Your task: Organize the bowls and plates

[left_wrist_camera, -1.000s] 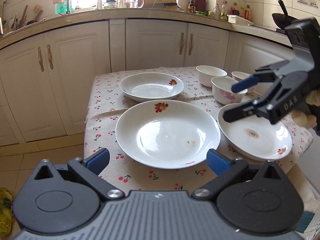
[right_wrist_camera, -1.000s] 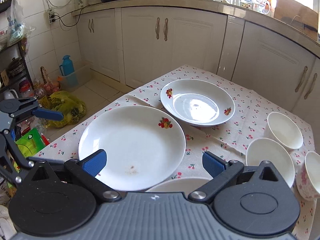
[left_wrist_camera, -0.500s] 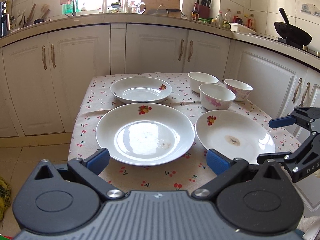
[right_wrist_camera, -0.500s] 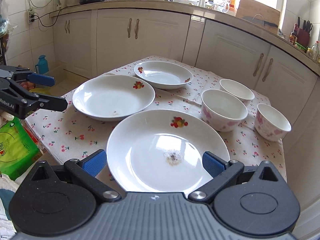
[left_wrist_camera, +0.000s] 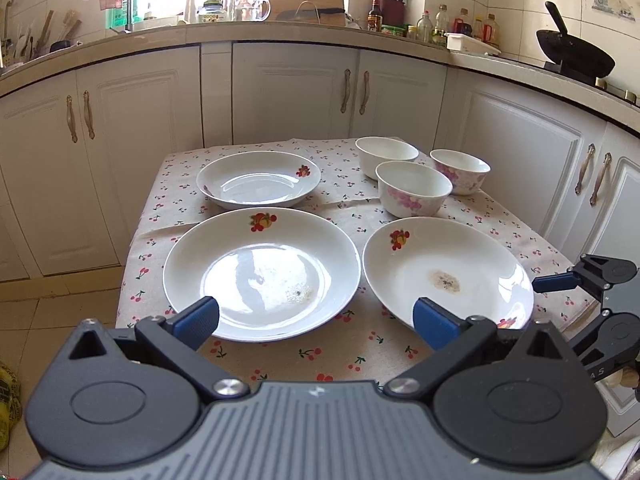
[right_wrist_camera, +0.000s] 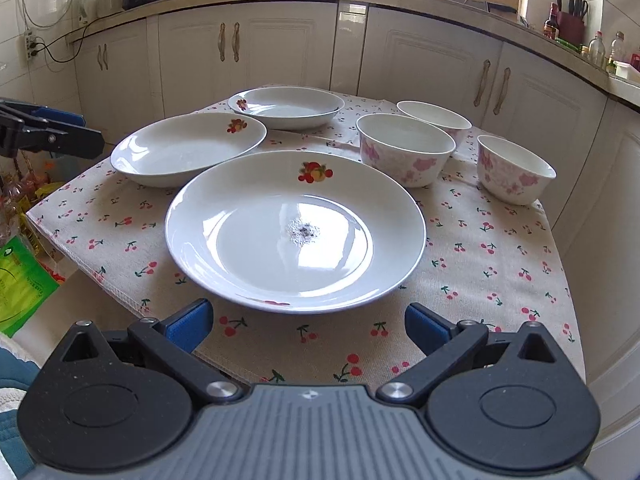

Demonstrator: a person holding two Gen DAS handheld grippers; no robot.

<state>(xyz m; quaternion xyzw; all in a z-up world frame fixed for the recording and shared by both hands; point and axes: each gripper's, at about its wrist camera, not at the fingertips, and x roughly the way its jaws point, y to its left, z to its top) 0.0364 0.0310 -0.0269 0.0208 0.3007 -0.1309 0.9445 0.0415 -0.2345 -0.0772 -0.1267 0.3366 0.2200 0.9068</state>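
Three white plates with fruit prints lie on a cherry-print tablecloth [left_wrist_camera: 352, 356]: a near-left plate [left_wrist_camera: 262, 272], a near-right stained plate [left_wrist_camera: 448, 272] and a far deep plate [left_wrist_camera: 258, 178]. Three bowls stand at the back right: a plain white bowl [left_wrist_camera: 386, 154] and two pink-flowered bowls [left_wrist_camera: 414, 188] [left_wrist_camera: 460, 170]. My left gripper [left_wrist_camera: 316, 318] is open and empty over the near table edge. My right gripper [right_wrist_camera: 306, 326] is open and empty, just short of the stained plate [right_wrist_camera: 296, 230]. It also shows in the left wrist view [left_wrist_camera: 592, 280].
White kitchen cabinets [left_wrist_camera: 292, 92] wrap around behind the table. The counter holds bottles, a knife block and a wok [left_wrist_camera: 574, 54]. Green and yellow bags [right_wrist_camera: 20, 276] lie on the floor at the left of the table.
Both grippers have pulled back from over the plates to the near table edge and lowered. The right gripper has swung from the left plate to face the stained plate. Nothing was grasped.
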